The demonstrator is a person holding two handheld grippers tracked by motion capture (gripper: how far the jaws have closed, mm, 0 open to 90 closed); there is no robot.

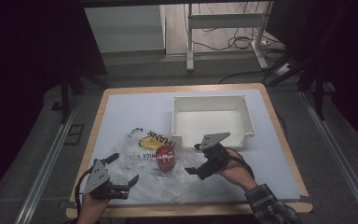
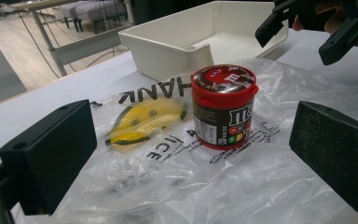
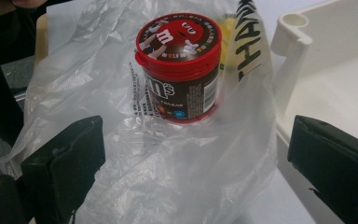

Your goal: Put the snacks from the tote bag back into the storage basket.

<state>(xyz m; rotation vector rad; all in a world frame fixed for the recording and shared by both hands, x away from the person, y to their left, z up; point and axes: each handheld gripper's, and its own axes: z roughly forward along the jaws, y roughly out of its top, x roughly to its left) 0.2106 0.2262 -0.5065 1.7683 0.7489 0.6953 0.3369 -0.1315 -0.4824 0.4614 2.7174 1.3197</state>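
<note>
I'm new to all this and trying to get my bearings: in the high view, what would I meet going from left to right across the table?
Left tool → plastic bag → red-lidded candy jar → right tool → white tray.

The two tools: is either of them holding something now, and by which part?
Nothing is held. The left tool and the right tool are both open, on either side of the red-lidded round candy tub, which stands free on the clear plastic bag.
</note>
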